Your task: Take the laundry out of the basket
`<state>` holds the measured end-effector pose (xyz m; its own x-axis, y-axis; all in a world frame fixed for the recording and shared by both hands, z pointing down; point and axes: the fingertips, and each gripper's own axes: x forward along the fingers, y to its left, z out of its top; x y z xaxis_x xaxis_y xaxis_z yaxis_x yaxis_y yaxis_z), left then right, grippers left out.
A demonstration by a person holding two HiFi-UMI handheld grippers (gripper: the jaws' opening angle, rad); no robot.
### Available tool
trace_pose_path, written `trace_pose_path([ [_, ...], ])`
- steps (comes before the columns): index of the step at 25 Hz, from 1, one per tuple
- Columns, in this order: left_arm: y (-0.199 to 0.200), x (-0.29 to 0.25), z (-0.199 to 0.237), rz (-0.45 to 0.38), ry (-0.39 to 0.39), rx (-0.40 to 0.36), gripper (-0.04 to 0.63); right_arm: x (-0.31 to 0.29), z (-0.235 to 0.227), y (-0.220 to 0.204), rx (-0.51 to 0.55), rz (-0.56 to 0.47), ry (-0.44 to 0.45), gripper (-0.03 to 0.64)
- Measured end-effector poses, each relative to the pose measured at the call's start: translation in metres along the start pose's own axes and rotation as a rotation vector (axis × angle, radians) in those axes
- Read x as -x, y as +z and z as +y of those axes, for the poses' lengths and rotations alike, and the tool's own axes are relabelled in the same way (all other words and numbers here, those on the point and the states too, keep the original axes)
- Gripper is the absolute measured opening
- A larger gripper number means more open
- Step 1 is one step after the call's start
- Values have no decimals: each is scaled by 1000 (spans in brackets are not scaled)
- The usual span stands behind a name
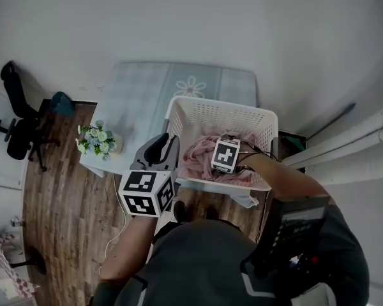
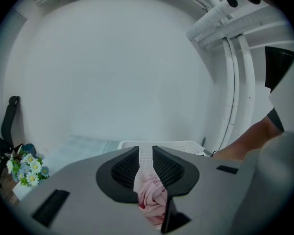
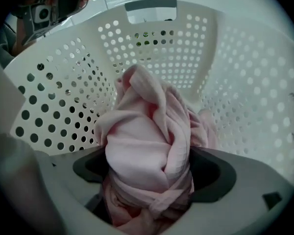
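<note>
A white perforated laundry basket (image 1: 221, 115) stands in front of me with pink laundry (image 1: 198, 155) bunched inside. My right gripper (image 3: 149, 156) points steeply down into the basket, its marker cube (image 1: 225, 155) above the cloth. Its jaws stand wide, and a twisted mound of the pink laundry (image 3: 147, 146) fills the space between them. My left gripper (image 1: 164, 146) hovers at the basket's left rim. Its jaws are only a narrow gap apart (image 2: 145, 153). Through that gap I see the basket's far wall and some pink cloth (image 2: 152, 199); nothing is gripped at the tips.
The basket sits at the near edge of a pale table (image 1: 147, 91) with a floral cloth. A bunch of flowers (image 1: 97, 139) stands at the table's left corner. A black office chair (image 1: 16, 132) is on the wood floor at the left; white pipes (image 1: 351, 155) run along the right.
</note>
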<state>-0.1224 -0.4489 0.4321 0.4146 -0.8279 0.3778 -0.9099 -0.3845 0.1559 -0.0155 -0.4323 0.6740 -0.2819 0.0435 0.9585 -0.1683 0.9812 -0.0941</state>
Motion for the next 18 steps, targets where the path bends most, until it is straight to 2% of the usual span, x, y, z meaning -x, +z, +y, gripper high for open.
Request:
trace_pose_path([
  [9, 0, -8, 2, 2, -34, 19, 72, -27, 6, -3, 13, 52, 38, 476],
  [18, -4, -7, 8, 3, -51, 44, 72, -34, 5, -5, -19, 95, 54, 458],
])
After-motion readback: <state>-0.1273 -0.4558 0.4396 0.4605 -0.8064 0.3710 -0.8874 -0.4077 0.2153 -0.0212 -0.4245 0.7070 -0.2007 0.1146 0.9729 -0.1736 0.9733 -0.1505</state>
